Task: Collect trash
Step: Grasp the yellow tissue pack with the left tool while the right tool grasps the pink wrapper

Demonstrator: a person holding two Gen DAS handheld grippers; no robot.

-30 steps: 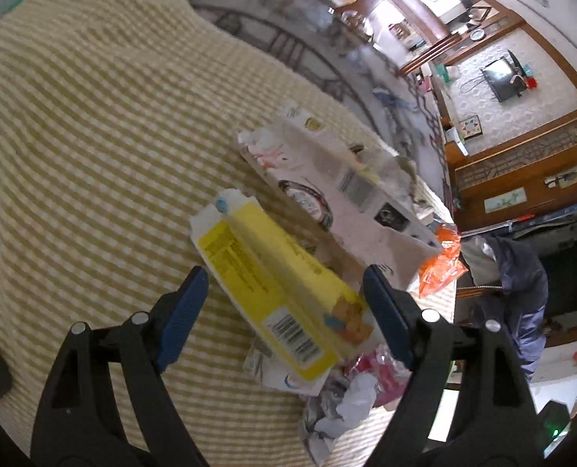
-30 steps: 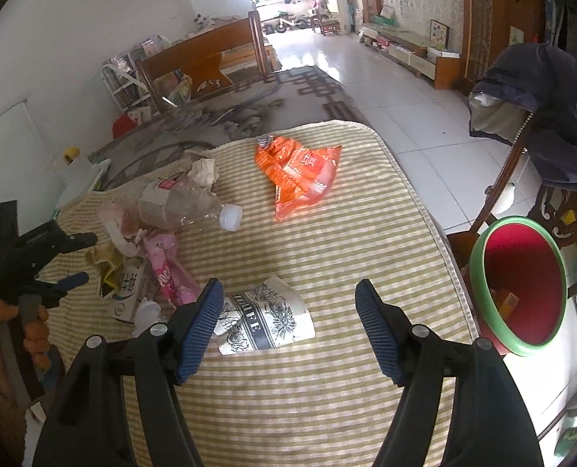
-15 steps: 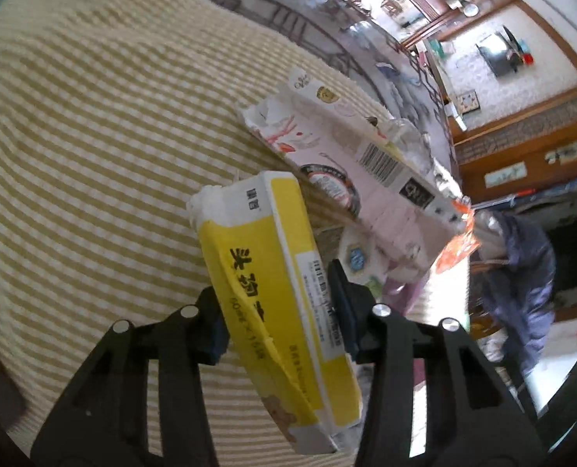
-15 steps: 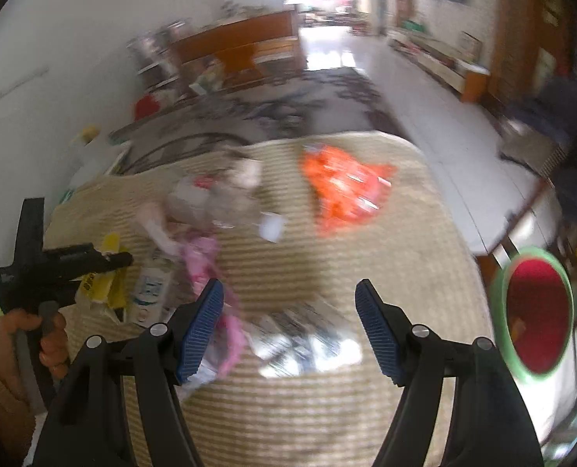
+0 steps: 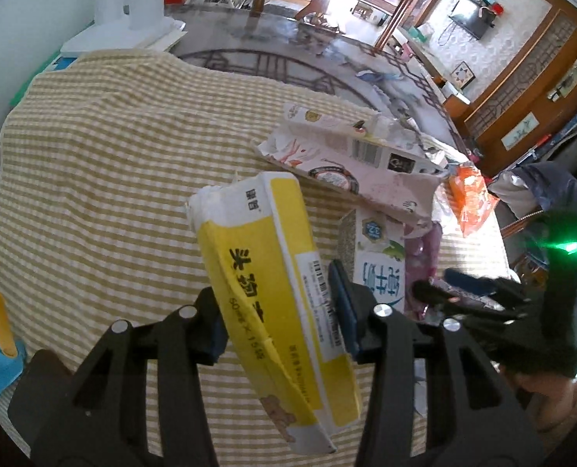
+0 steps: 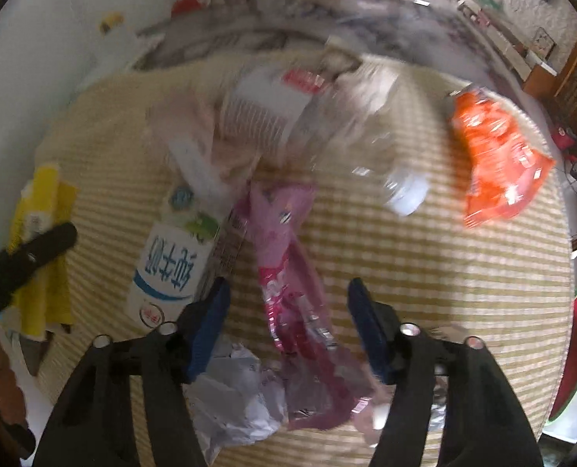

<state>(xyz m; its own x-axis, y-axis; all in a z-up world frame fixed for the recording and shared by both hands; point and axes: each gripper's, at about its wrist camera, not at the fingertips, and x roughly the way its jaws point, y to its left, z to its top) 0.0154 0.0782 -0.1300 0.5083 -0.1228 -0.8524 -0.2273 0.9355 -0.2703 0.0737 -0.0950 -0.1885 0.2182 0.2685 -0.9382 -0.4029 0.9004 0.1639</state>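
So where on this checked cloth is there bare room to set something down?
Left wrist view: the wide stretch of tan checked tablecloth, left of the yellow tissue carton, is bare. Right wrist view: bare cloth runs below the orange snack bag, right of the pink plastic wrapper. Crowded: the blue-and-white milk carton, clear plastic bottle and crumpled wrappers.

"60" on yellow packet (image 5: 276,295)

left gripper (image 5: 278,323): clamped yellow carton (image 5: 276,284), lifted it | right gripper (image 6: 288,327): dropped over pink wrapper (image 6: 296,303) (closing, not gripping)
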